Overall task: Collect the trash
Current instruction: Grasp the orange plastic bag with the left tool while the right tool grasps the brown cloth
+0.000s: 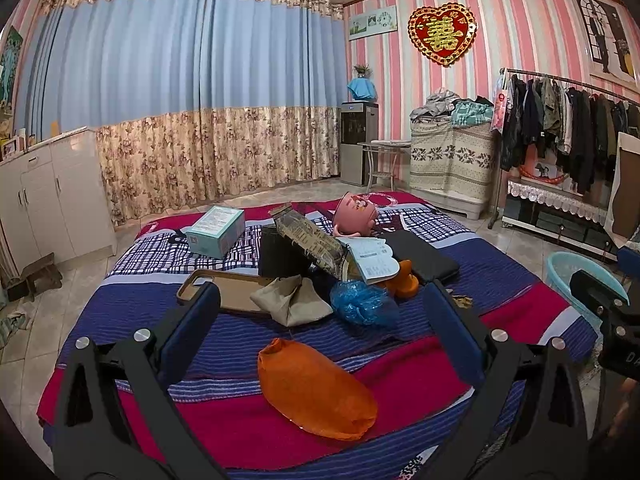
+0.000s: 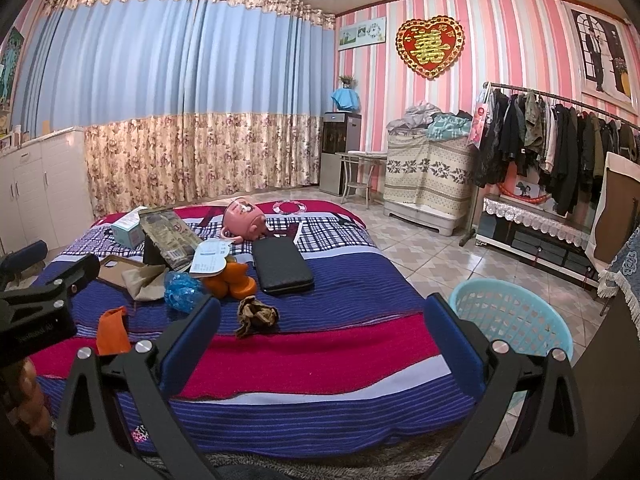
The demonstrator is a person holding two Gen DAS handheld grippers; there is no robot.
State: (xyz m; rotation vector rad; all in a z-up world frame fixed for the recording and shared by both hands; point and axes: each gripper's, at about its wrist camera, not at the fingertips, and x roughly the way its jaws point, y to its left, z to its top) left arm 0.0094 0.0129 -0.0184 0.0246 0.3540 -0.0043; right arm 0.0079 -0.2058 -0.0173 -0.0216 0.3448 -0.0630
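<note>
The left hand-held gripper (image 1: pixel 320 312) hovered over the near part of the bed (image 1: pixel 520 276), its blue-padded fingers (image 1: pixel 192 328) spread wide apart with nothing between them. Just below the gap, at about six o'clock in the left wrist view, an orange bag (image 1: pixel 316 388) lay on the red stripe of the bedspread. Toward twelve o'clock from it sat a cluster: a tan crumpled cloth (image 1: pixel 292 300), a blue plastic wad (image 1: pixel 360 300) touching its right side, a phone case (image 1: pixel 224 284) at ten o'clock, a patterned packet (image 1: pixel 308 240) leaning over a paper card (image 1: pixel 376 258), and an orange toy (image 1: pixel 408 280) partly hidden behind the wad. Farther back stood a teal box (image 1: pixel 216 230) at eleven o'clock and a tipped pink pot (image 1: pixel 356 212) at one o'clock, with a black case (image 1: pixel 424 256) to the right.

The right hand-held gripper (image 2: pixel 324 328) was also held with its fingers (image 2: pixel 452 344) well apart and empty. A brown crumpled scrap (image 2: pixel 256 314) lay on the bed near its left finger, toward eleven o'clock. At three o'clock, on the tiled floor just beside the bed, stood a light blue basket (image 2: pixel 516 312).
</note>
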